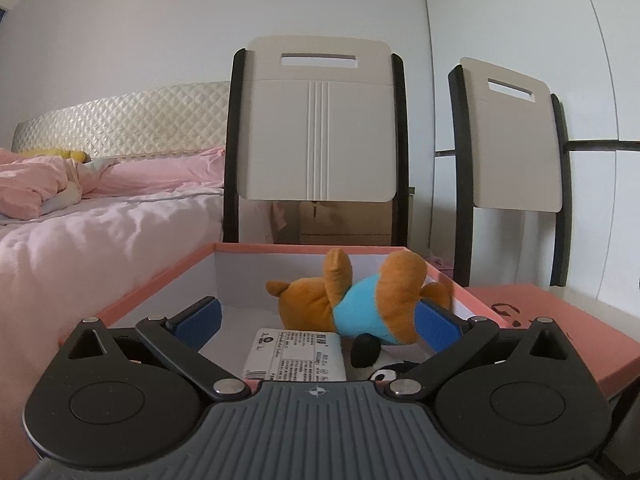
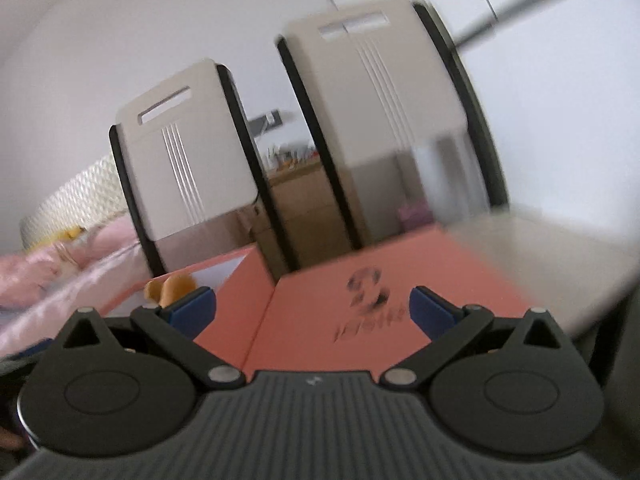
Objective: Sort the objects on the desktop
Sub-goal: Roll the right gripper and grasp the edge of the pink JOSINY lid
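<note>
Orange plush bear in its blue shirt lies tipped inside the pink box, beside a white labelled packet and a black-and-white toy; my left hand-held gripper sits over them with its blue pads spread apart, gripping nothing. My right hand-held gripper, likewise spread and empty, hovers above the pink lid on the table. I judge the filling done, so next I must grip that lid's edge squarely and carry it onto the box.

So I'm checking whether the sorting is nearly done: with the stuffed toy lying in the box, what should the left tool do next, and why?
Probably draw the left tool back up out of the box. Its jaws are spread wide and grip nothing, and the stuffed toy lies inside beside a white labelled pack. The lid sits beside the box under the open right tool, so closing could follow.
</note>
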### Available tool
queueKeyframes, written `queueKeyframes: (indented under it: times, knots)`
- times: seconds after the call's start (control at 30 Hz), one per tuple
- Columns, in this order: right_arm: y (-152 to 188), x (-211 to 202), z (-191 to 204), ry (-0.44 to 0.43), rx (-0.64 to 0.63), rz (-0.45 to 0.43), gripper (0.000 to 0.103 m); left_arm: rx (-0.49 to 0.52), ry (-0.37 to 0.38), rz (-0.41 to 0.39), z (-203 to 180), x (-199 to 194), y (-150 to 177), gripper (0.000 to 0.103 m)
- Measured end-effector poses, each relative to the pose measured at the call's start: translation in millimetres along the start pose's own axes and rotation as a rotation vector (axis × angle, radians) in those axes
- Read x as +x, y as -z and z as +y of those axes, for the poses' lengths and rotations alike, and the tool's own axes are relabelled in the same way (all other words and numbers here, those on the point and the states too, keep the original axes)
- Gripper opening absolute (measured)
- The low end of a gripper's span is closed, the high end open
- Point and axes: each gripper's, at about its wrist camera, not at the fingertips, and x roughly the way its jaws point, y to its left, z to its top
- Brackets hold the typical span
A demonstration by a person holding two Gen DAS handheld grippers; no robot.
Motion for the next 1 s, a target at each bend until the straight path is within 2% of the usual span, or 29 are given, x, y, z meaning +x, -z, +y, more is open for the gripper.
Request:
queueKeyframes:
  times: [0.13,0.27,0.4,0.47,0.6,0.77,1.0]
  knots:
    - [32.9,-0.4,-15.8,-0.045,0.209,0.094,0.103,-0.020,-0.001,-0.020,1.4,-3.0,-0.5,0.103]
    - [59.0,17.9,-37.8,-0.107,0.465,0.218,0.103,-0.011,-0.006,-0.010,-0.2,-1.2,1.0,0.103]
    - [73.9,34.3,-55.6,-0.123,0.653,0.236,0.100,-0.002,-0.003,-0.009,-1.7,-1.5,1.9,0.103]
    - [81.5,43.9,-59.7,-0.124,0.723,0.247,0.091,-0.002,-0.003,-0.006,-1.3,-0.9,2.5,0.103]
    - [87.3,64.5,-58.5,-0.141,0.788,0.284,0.081,-0.002,-0.003,0.002,-0.3,1.2,3.0,0.103]
    - [90.5,80.2,-61.6,-0.101,0.846,0.300,0.069,0.003,0.008,-0.002,-1.1,0.6,3.0,0.103]
    - [84.7,94.7,-57.5,-0.091,0.851,0.264,0.057,0.008,0.028,0.002,-1.5,2.4,5.4,0.103]
